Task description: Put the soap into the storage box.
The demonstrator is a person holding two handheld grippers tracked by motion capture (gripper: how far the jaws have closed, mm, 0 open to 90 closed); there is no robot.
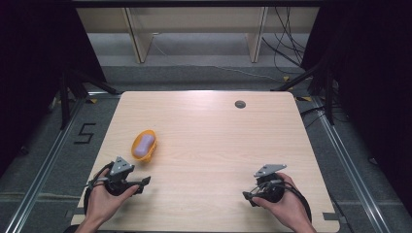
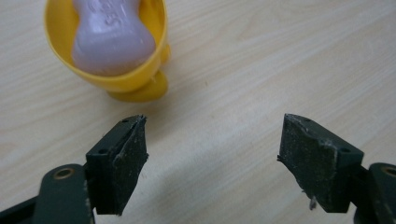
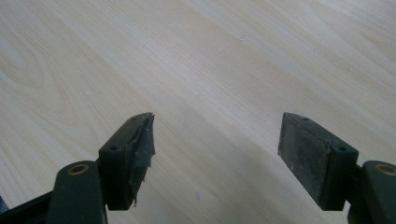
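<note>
The wooden surface (image 1: 214, 145) carries a yellow dish (image 1: 137, 143) on its left part, and a purple soap bar (image 1: 145, 145) lies inside it. The left gripper (image 1: 145, 181) rests near this dish, jaws wide apart. The right gripper (image 1: 246, 196) is well apart from it, jaws also apart and holding nothing.

Light wood-grain table (image 1: 209, 145) w/ rounded corners, standing on grey floor. Small round grey grommet (image 1: 240, 104) set in the top near far edge, right of centre. Yellow oval dish (image 1: 150, 151) sits directly on the top, left side, abt mid-depth; purple soap bar (image 1: 144, 145) lies inside it. In left gripper view the dish (image 2: 140, 77) rests on a small yellow foot, soap (image 2: 112, 39) filling it. Rest of top bare wood.
</note>
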